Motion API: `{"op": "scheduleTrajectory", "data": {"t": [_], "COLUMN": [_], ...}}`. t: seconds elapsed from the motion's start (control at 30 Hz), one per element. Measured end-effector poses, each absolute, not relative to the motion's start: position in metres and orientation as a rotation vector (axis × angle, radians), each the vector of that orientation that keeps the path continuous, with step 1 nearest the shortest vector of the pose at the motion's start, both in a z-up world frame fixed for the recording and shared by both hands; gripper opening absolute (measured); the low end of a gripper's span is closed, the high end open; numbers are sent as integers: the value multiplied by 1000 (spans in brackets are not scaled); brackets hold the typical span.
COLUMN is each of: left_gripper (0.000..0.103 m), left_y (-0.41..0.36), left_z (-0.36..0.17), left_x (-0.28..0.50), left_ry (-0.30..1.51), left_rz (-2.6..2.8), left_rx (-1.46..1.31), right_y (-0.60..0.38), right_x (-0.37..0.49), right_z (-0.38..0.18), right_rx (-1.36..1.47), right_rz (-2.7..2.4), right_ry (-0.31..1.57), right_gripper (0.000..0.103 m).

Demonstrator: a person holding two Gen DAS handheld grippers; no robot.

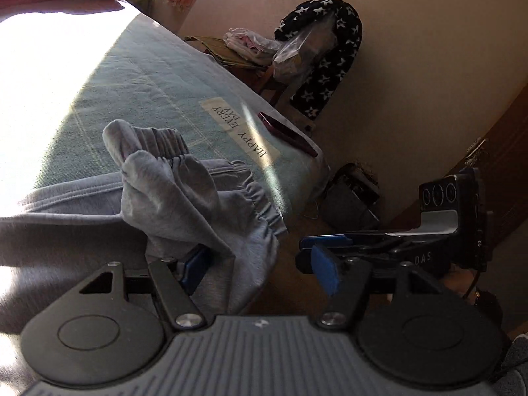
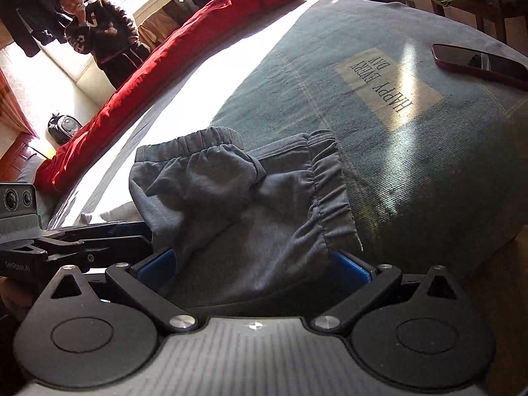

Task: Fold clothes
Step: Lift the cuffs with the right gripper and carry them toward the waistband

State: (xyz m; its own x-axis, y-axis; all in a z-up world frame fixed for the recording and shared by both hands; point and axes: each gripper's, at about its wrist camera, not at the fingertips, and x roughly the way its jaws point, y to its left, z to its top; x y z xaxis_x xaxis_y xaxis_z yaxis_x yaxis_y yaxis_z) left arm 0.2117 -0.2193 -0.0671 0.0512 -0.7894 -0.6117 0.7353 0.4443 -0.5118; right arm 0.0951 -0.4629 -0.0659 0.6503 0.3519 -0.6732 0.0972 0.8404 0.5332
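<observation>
Grey sweatpants (image 1: 184,198) with gathered elastic cuffs lie bunched at the near edge of a teal blanket (image 1: 148,79). My left gripper (image 1: 260,269) stands open. The cloth drapes over its left blue pad (image 1: 196,267), and its right pad (image 1: 325,269) is bare over the floor. In the right wrist view the same sweatpants (image 2: 231,204) fill the gap of my right gripper (image 2: 254,269), whose blue pads (image 2: 349,270) stand wide apart at the fold's sides. Each gripper shows beside the other: the right gripper (image 1: 379,241), the left gripper (image 2: 82,237).
A phone in a red case (image 2: 481,61) lies near the bed's corner by a "HAPPY EVERY DAY" label (image 2: 386,79). A red quilt (image 2: 165,66) runs along the far side. A person (image 2: 105,39) stands beyond it. A cluttered chair with a starred scarf (image 1: 330,59) stands past the bed.
</observation>
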Motion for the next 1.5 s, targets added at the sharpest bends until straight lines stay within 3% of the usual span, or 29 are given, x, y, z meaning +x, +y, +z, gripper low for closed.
{"op": "scheduleTrajectory", "data": {"t": [0.43, 0.83, 1.07, 1.33, 1.5], "left_gripper": [69, 71, 72, 72, 72], "left_y": [-240, -199, -171, -127, -103], "left_z": [-60, -54, -54, -65, -73], "left_x": [187, 206, 194, 198, 192], "left_ry": [876, 937, 915, 912, 895], "left_rz": [-1205, -1159, -1081, -863, -838], "left_rx": [162, 11, 50, 54, 4], "right_y": [-501, -493, -444, -358, -297], "right_x": [74, 86, 130, 204, 241], "right_z": [-68, -51, -11, 21, 18], "right_rx": [585, 619, 443, 108, -129], "right_rz": [13, 116, 242, 343, 332], "right_ry": [849, 779, 774, 888, 999], "right_gripper": [103, 103, 102, 78, 78]}}
